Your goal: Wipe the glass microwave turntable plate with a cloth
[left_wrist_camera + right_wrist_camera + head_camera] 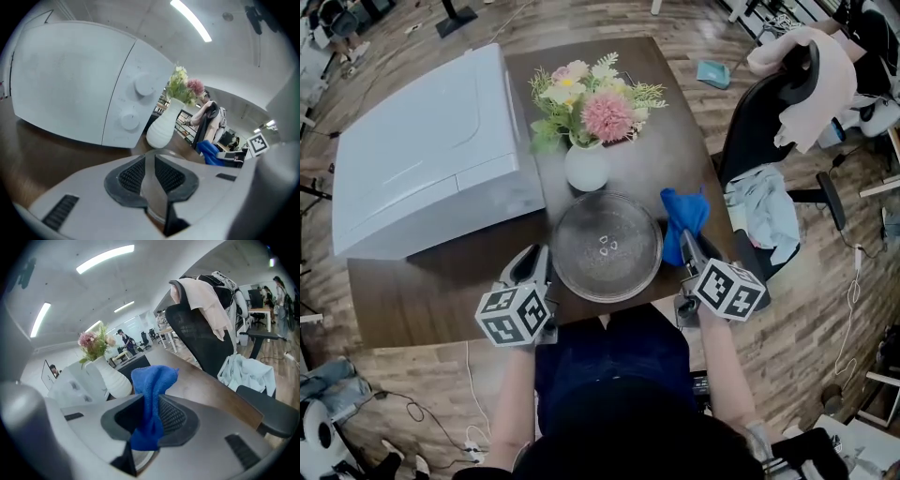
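Observation:
The round glass turntable plate (pixel 607 246) lies flat on the dark wooden table (pixel 422 300), near its front edge. My left gripper (pixel 546 260) is at the plate's left rim. In the left gripper view its jaws (pixel 149 174) are closed on the rim of the plate (pixel 157 211). My right gripper (pixel 686 246) is at the plate's right side, shut on a blue cloth (pixel 684 220). The cloth (pixel 152 394) bunches up above the jaws (pixel 149 420) and hangs a little below them.
A white microwave (pixel 431 150) fills the table's left half, its knobs (pixel 143 85) facing my left gripper. A white vase of flowers (pixel 586 164) stands just behind the plate. A black office chair (pixel 769 122) draped with clothes stands to the right of the table.

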Demonstrator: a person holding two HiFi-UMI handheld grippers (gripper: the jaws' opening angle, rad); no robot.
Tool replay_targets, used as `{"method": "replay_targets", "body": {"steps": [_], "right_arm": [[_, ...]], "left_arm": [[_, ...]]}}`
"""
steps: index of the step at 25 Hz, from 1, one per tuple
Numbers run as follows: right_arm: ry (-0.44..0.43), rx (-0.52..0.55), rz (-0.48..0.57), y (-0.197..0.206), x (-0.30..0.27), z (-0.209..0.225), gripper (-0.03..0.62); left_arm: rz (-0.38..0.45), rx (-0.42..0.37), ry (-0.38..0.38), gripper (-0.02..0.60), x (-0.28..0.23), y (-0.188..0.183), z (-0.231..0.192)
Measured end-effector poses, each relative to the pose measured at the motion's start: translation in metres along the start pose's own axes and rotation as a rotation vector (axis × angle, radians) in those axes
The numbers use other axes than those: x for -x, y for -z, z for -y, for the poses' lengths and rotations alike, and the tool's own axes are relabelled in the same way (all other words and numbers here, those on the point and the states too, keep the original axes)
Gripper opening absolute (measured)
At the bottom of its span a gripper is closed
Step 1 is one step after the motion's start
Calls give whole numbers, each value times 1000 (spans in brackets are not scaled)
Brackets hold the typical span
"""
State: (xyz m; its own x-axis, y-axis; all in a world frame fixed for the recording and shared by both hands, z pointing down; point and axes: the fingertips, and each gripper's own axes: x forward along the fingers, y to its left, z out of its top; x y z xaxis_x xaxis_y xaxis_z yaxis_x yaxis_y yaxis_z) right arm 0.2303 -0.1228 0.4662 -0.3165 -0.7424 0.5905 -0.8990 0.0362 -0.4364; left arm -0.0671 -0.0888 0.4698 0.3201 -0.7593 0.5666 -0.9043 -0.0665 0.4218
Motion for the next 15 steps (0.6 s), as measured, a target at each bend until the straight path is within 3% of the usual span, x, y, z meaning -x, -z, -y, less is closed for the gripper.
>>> {"method": "replay_targets", "body": {"steps": [4, 9, 12, 15], "right_arm": [[-68, 30, 64, -29, 11, -23, 83], [-59, 278, 153, -57, 26, -43, 81], [-60, 360, 173, -60, 29, -50, 81], [-79, 362, 162, -55, 27, -53, 80]], "left_arm": [[146, -34, 52, 50, 18, -39, 19], [282, -153, 86, 25, 35, -74, 43], [329, -209, 73, 14, 40, -84, 49], [339, -229, 54, 8, 42, -84, 51]]}}
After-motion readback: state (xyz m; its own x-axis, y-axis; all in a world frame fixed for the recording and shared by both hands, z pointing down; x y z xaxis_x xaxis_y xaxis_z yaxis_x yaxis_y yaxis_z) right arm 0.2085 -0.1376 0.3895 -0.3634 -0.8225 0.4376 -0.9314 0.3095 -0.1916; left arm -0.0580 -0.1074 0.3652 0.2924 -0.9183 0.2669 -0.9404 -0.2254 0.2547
